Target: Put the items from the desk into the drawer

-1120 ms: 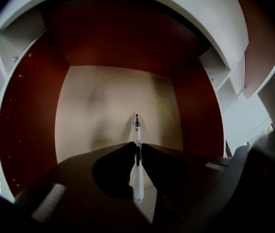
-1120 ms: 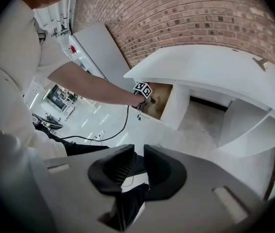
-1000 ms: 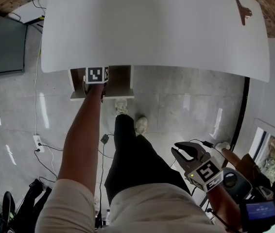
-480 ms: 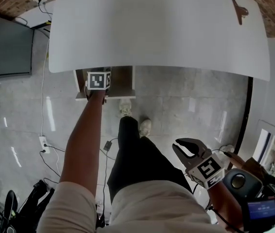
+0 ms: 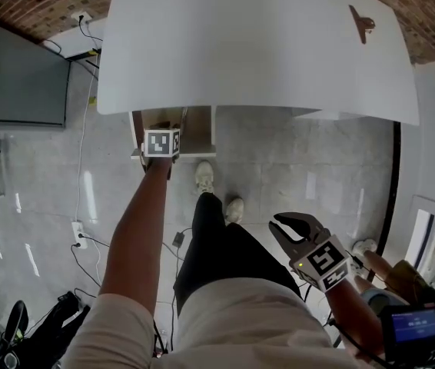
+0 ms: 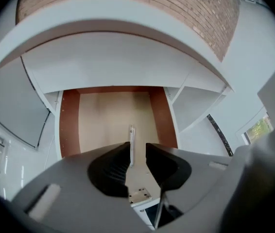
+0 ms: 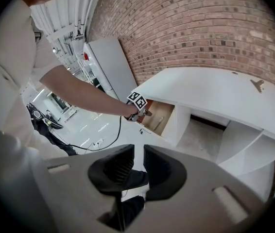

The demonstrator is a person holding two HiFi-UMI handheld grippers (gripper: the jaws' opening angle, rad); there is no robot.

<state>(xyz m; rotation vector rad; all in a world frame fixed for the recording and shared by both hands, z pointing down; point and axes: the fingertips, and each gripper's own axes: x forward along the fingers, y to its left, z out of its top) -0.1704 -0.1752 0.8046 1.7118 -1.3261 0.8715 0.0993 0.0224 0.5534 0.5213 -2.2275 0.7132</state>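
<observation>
The left gripper (image 6: 137, 148) is hovering over the open drawer (image 6: 70, 125) with its jaws standing apart. They have just been opening, and nothing is being pinched between them, though one slim pale stick-like item (image 6: 132, 139) is lying on the drawer floor and showing through the gap at the centre of the left gripper view. The right gripper (image 7: 138, 154) is waiting at the lower right of the head view, its jaws slightly parted and empty. The task is looking part done: one item is sitting in the single drawer, while one small brown item (image 5: 361, 23) is lying on the white desk (image 5: 256, 44), at the upper right of the head view, awaiting collection.
</observation>
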